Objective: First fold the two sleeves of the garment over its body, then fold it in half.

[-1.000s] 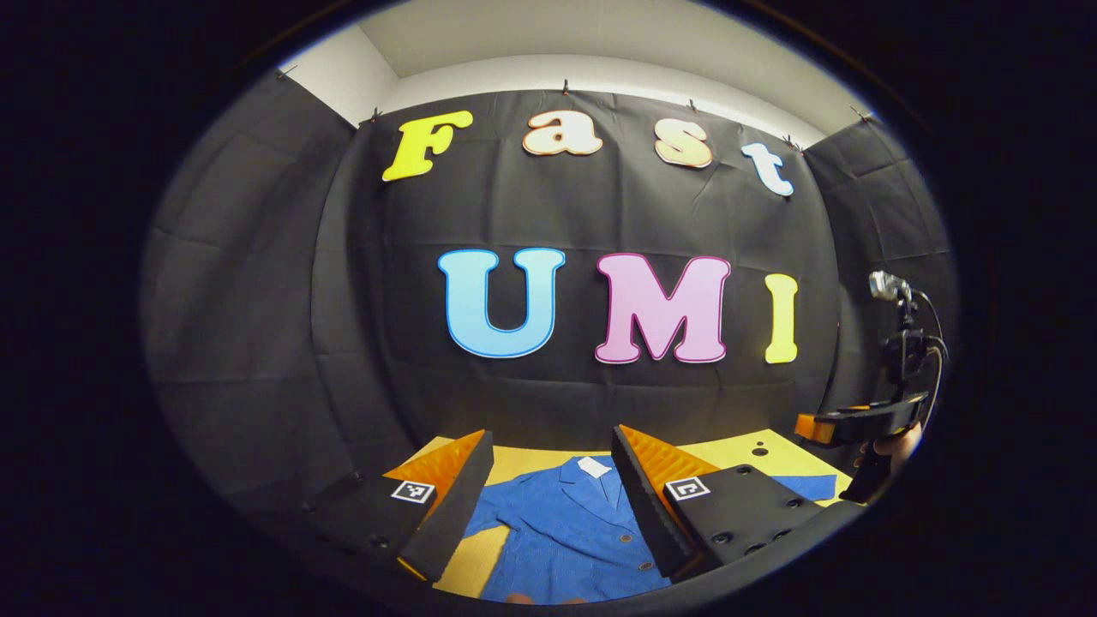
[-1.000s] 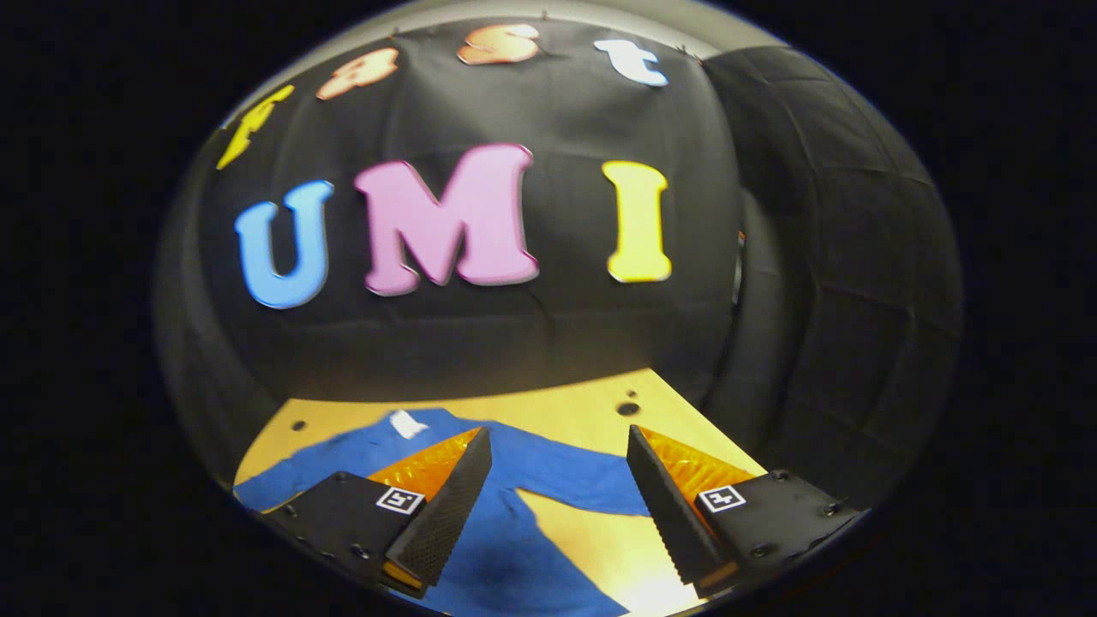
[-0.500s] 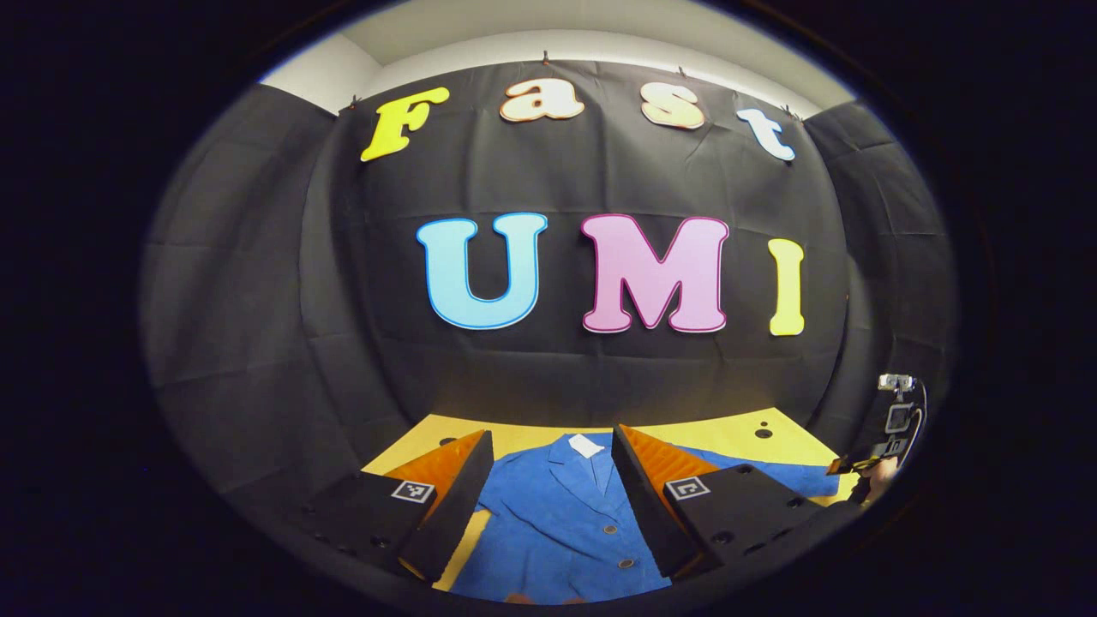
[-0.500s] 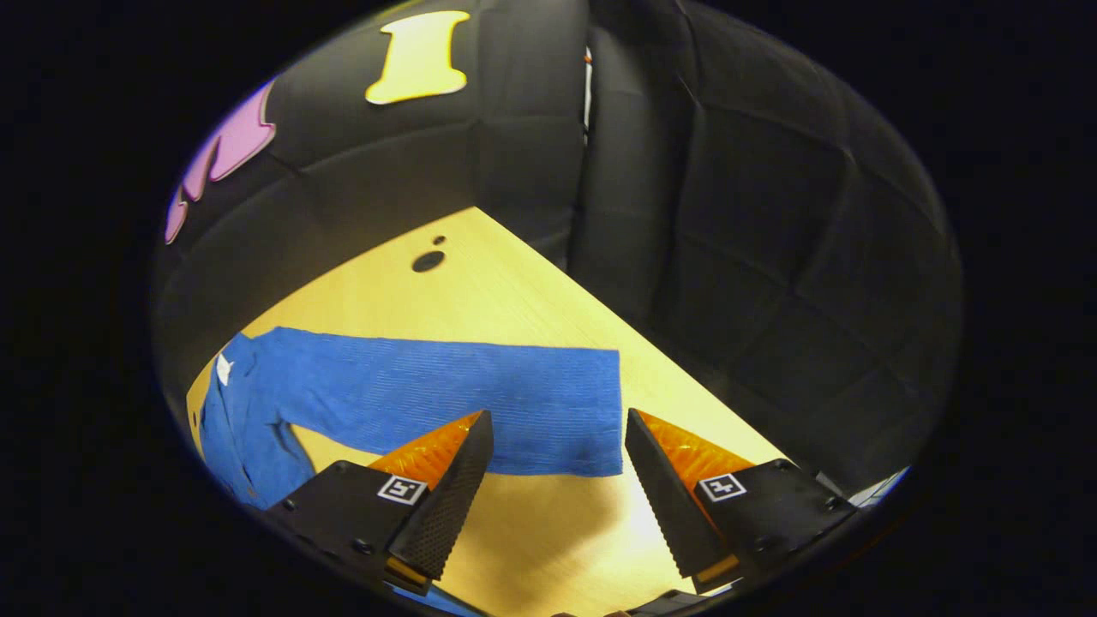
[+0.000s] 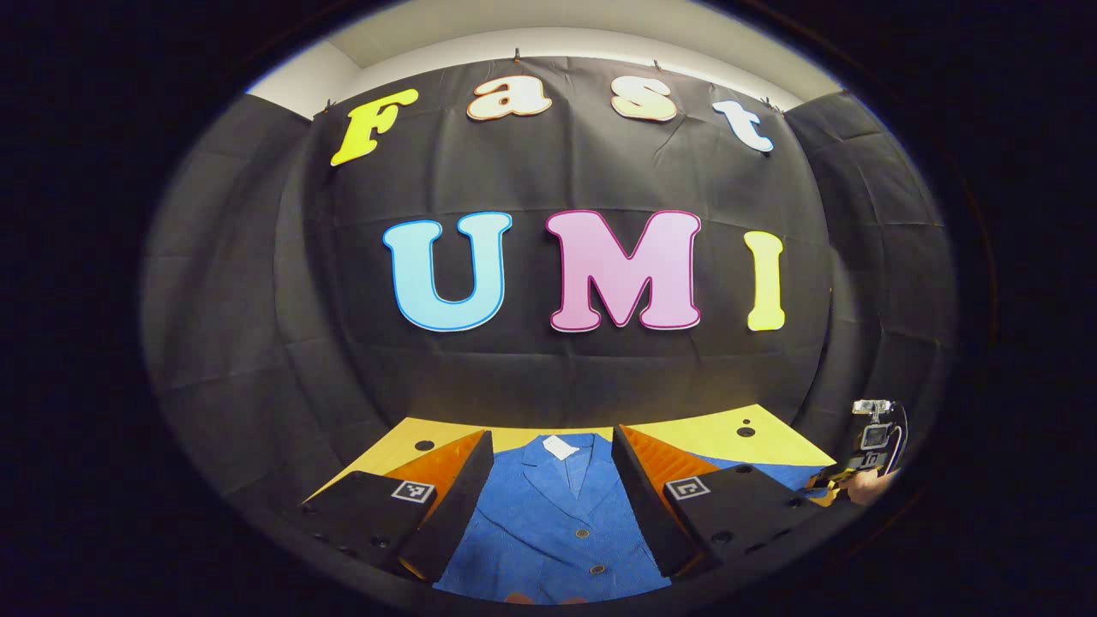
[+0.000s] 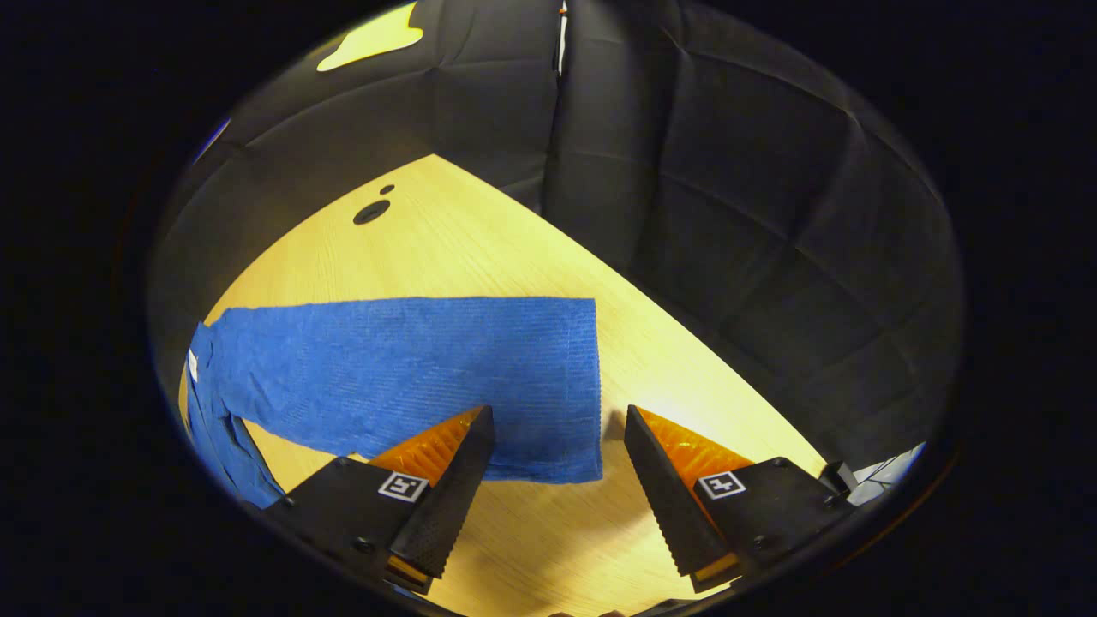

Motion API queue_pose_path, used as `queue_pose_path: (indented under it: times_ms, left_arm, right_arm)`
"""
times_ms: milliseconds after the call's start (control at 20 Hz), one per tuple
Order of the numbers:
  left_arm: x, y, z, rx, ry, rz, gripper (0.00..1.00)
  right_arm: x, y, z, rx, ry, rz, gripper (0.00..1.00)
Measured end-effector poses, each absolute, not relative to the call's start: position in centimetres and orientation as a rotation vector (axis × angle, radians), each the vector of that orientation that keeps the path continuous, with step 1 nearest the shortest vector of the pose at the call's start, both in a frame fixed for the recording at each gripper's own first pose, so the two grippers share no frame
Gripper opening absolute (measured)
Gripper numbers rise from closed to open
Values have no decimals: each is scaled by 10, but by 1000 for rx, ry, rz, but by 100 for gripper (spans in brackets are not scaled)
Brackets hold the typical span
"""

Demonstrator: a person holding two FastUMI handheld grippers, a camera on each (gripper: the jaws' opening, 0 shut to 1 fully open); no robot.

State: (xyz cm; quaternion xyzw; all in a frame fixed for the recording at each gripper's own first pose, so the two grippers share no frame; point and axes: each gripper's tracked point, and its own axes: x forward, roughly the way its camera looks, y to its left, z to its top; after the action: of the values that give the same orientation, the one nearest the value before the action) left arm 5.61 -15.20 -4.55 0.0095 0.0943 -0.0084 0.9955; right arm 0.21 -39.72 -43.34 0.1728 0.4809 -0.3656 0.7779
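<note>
Place: recording booth, staged rather than lived in
Walls: black cloth (image 5: pixel 257 326) pinned up on all sides (creased in squares)
Above: pale plain wall (image 5: pixel 548 26) over the cloth
Surface: bare wooden tabletop (image 6: pixel 480 248) with drilled holes

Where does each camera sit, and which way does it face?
Left gripper view: rides the left tool, facing the shirt collar and back wall; its open fingers show, the right tool at the far right.
Right gripper view: rides the right tool, looking down at the sleeve cuff; open fingers show.
Shared: shirt, table.
</note>
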Motion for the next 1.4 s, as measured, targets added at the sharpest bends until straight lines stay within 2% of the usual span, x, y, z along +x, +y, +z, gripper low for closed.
queue_pose_path:
  times_ms: [50,100,200,250,350,500,550,600,700,850,1100,1400]
  left_arm:
    - [56,-152,-47,19,191,-17,80]
    - [56,-152,-47,16,195,-15,80]
    - [55,-151,-51,3,209,-10,80]
    - [55,-150,-52,-5,215,-11,80]
    - [54,-150,-53,-11,224,-16,80]
    - [53,-149,-52,2,231,-39,80]
    - [52,-151,-53,7,234,-53,80]
    - [52,-151,-52,13,236,-68,80]
    - [52,-149,-48,25,232,-90,80]
    - [49,-147,-44,21,213,-123,80]
    - [38,-123,-46,-23,207,-134,80]
    - [20,-35,-52,-70,183,4,80]
  right_arm:
    - [3,-397,-430,371,1032,-790,87]
    - [4,-401,-430,373,1028,-782,87]
    - [10,-403,-421,376,1030,-755,55]
    - [13,-399,-420,393,1038,-734,51]
    - [20,-388,-425,412,1039,-738,13]
    - [23,-389,-429,465,1007,-712,0]
    - [21,-386,-431,516,986,-708,5]
    - [24,-388,-415,542,943,-725,2]
    - [29,-395,-387,523,826,-764,2]
    - [37,-379,-331,474,687,-755,1]
    - [64,-299,-269,437,626,-603,1]
    - [132,-182,-203,407,553,-390,1]
